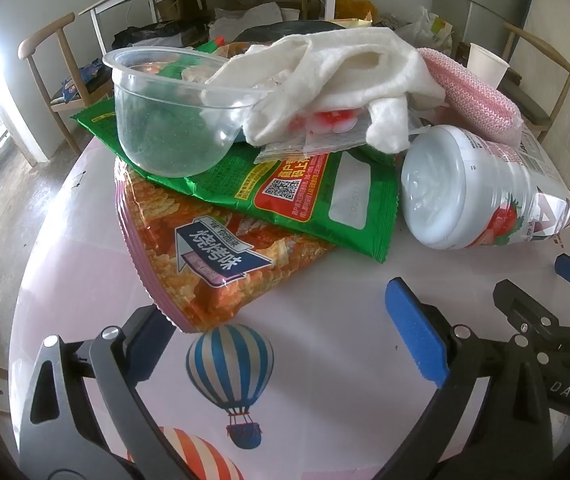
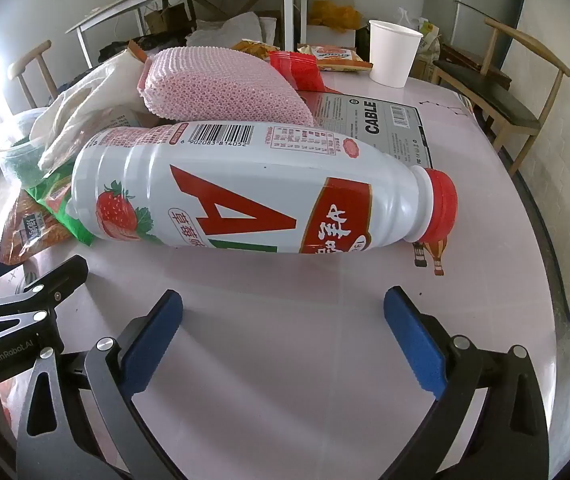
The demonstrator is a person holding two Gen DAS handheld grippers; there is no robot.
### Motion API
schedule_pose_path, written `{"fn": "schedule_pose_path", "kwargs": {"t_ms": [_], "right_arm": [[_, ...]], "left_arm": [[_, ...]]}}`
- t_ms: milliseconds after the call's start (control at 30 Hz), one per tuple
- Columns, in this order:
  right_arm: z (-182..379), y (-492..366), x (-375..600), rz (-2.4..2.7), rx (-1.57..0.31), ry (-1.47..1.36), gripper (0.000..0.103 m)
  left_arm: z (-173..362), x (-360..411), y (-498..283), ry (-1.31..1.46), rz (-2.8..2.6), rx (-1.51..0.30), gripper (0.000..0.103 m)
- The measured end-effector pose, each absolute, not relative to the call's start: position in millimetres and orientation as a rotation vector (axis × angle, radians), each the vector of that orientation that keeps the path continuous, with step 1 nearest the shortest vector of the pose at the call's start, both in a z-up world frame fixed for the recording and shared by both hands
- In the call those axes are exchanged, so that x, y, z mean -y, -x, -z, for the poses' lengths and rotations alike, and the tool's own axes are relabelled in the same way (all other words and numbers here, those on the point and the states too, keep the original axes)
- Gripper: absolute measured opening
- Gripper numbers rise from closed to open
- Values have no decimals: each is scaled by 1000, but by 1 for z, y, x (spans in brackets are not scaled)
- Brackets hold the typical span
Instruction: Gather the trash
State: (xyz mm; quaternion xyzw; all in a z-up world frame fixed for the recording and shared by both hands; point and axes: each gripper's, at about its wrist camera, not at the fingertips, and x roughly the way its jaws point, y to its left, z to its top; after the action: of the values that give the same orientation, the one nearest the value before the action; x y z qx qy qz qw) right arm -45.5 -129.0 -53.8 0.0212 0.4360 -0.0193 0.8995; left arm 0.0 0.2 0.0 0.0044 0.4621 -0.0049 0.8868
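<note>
A white strawberry-drink bottle [image 2: 245, 188] with a red cap lies on its side just beyond my right gripper [image 2: 285, 320], which is open and empty. In the left wrist view the bottle [image 1: 477, 184] shows its base at the right. My left gripper [image 1: 285, 320] is open over the tablecloth, and a corner of the orange snack bag [image 1: 213, 264] overlaps its left finger. On that bag lie a green bag [image 1: 305, 192], a clear plastic bowl [image 1: 173, 120] and a crumpled white cloth [image 1: 345, 76]. The right gripper [image 1: 545, 284] shows at the right edge.
A pink foam net [image 2: 225, 84] rests behind the bottle, on a grey "CABLE" packet [image 2: 373, 120]. A red wrapper [image 2: 297, 68] and a white paper cup [image 2: 393, 52] stand farther back. The round table [image 2: 285, 272] has a balloon-print cloth. Wooden chairs [image 2: 525, 92] surround it.
</note>
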Motion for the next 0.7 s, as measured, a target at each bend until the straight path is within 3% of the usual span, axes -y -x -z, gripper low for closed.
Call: {"fn": "schedule_pose_path", "kwargs": {"t_ms": [700], "right_arm": [[54,45,129,38,-902,-47,97]], "left_arm": [[0,0,0,-13,8,-961,96]]}}
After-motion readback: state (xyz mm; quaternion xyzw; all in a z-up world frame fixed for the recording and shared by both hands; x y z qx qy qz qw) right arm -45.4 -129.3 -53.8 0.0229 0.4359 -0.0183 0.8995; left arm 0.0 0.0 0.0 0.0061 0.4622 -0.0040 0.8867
